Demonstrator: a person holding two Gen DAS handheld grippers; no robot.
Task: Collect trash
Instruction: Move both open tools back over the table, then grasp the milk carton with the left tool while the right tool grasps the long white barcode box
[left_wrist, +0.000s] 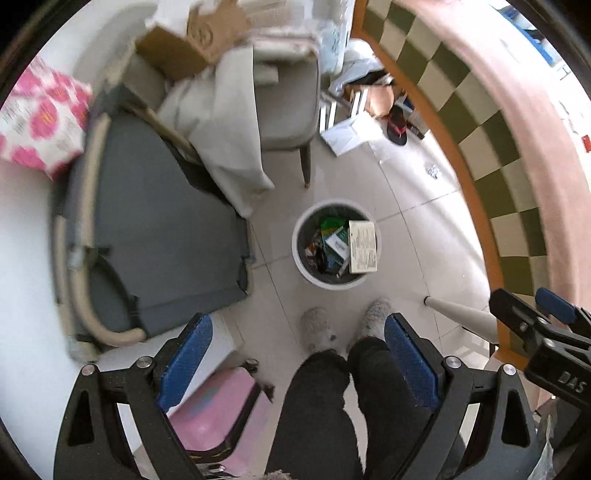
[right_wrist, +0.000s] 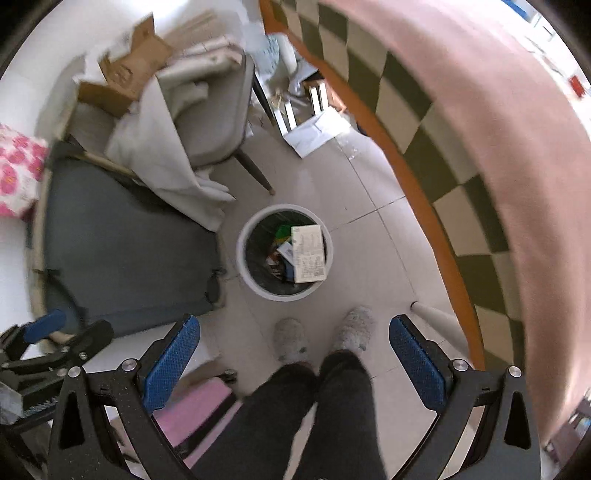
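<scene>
Below me I see the round white trash bin (left_wrist: 336, 243) standing on pale glossy floor tiles (left_wrist: 406, 229), lined with a dark bag and already holding some packaging: a flat cream-coloured box (left_wrist: 364, 246) with printed text, green cartons and crumpled wrappers. Just before the bin are the person's feet in fuzzy grey slippers (right_wrist: 321, 334), under dark trousers. Beside the bin lies a flat grey cushion (left_wrist: 159, 243) with a beige tubular frame, and behind it a padded grey chair (right_wrist: 214, 122) carrying a loose whitish cloth and torn brown cardboard (right_wrist: 129, 74). At the right a checkered cloth with an orange hem hangs from the table edge (right_wrist: 443, 184). My left gripper (left_wrist: 297, 369) has its blue, finely textured pads wide apart, with nothing between them. My right gripper (right_wrist: 295, 365) is equally spread and also empty.
</scene>
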